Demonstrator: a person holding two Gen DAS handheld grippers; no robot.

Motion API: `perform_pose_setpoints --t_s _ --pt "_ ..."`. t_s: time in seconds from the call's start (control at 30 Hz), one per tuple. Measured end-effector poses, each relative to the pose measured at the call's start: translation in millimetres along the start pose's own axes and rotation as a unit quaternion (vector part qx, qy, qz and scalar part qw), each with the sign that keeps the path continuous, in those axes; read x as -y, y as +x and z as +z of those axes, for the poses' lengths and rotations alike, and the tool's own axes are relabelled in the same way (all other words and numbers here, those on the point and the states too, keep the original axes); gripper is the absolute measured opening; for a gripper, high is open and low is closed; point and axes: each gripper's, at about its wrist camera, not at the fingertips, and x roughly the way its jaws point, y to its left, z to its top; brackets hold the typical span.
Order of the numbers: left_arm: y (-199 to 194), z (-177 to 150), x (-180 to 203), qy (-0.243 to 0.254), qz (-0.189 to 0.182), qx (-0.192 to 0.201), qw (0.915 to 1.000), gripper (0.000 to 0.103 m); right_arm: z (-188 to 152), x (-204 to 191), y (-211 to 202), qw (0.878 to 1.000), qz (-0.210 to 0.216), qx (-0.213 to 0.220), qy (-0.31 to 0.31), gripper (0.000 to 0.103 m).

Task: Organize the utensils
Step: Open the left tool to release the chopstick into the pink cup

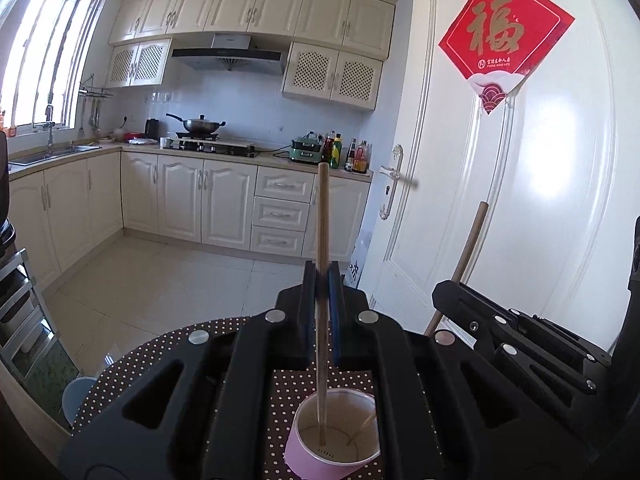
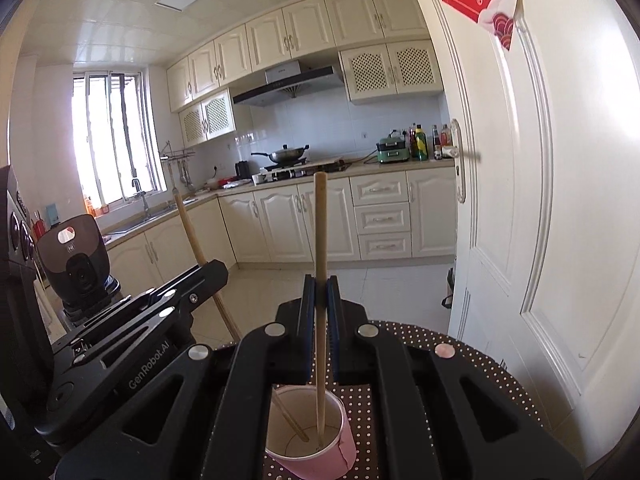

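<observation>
My left gripper (image 1: pixel 322 276) is shut on a wooden chopstick (image 1: pixel 322 216) that stands nearly upright. Its lower tip rests inside a pink paper cup (image 1: pixel 304 456) just below the jaws. To the right, my right gripper (image 1: pixel 450 286) holds a second chopstick (image 1: pixel 472 236) tilted, with its tip also in the cup. In the right wrist view my right gripper (image 2: pixel 320 280) is shut on its chopstick (image 2: pixel 320 224), whose end reaches the bottom of the cup (image 2: pixel 348 452). At the left of that view, the left gripper (image 2: pixel 218 270) holds the other chopstick (image 2: pixel 188 224).
The cup stands on a round table with a brown dotted cloth (image 1: pixel 160 352) (image 2: pixel 460 344). A white door (image 1: pixel 520 200) is close on the right. A blue stool (image 1: pixel 76 396) sits at the table's left edge. A dark camera on a stand (image 2: pixel 76 264) is at the left.
</observation>
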Motion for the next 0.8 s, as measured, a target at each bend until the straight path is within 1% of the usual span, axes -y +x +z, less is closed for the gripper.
perform_pose_setpoints --t_s 0.03,0.23,0.37,0.53,0.6,0.7,0.73,0.77,0.8 --pt "3.0 -2.2 -1.0 0.0 -0.004 -0.007 1.0 0.006 -1.0 0.6 2.5 1.0 0.01 -0.008 -0.005 0.005" --pt "18.4 -20.0 -5.8 -0.003 -0.006 -0.039 0.9992 0.006 -13.2 6.8 21.2 0.999 0.006 -0.049 0.0 0.005" --pt "16.2 -23.6 -4.3 0.006 -0.01 -0.034 0.9994 0.006 -19.4 12.0 30.3 0.998 0.003 -0.07 0.007 0.005" --pt "18.3 -23.8 -6.9 0.002 -0.012 -0.036 0.9993 0.006 -19.0 14.0 31.0 0.997 0.001 -0.075 0.013 0.006" --pt "19.6 -23.7 -8.0 0.0 -0.019 -0.037 0.9991 0.007 -18.3 14.9 30.4 0.997 0.002 -0.078 0.014 0.007" --pt "21.6 -25.2 -7.4 0.011 -0.033 -0.045 0.9984 0.007 -17.2 16.3 33.3 0.996 0.007 -0.085 0.016 0.007" --pt "21.9 -26.1 -6.7 0.014 -0.033 -0.047 0.9982 0.007 -17.7 16.5 33.6 0.996 0.008 -0.087 0.018 0.009" --pt "23.1 -27.7 -5.3 0.022 -0.031 -0.051 0.998 0.007 -18.0 16.5 34.6 0.996 0.008 -0.089 0.019 0.014" --pt "24.6 -28.9 -4.4 0.027 -0.026 -0.054 0.9978 0.007 -18.1 16.3 35.0 0.996 0.006 -0.092 0.02 0.023"
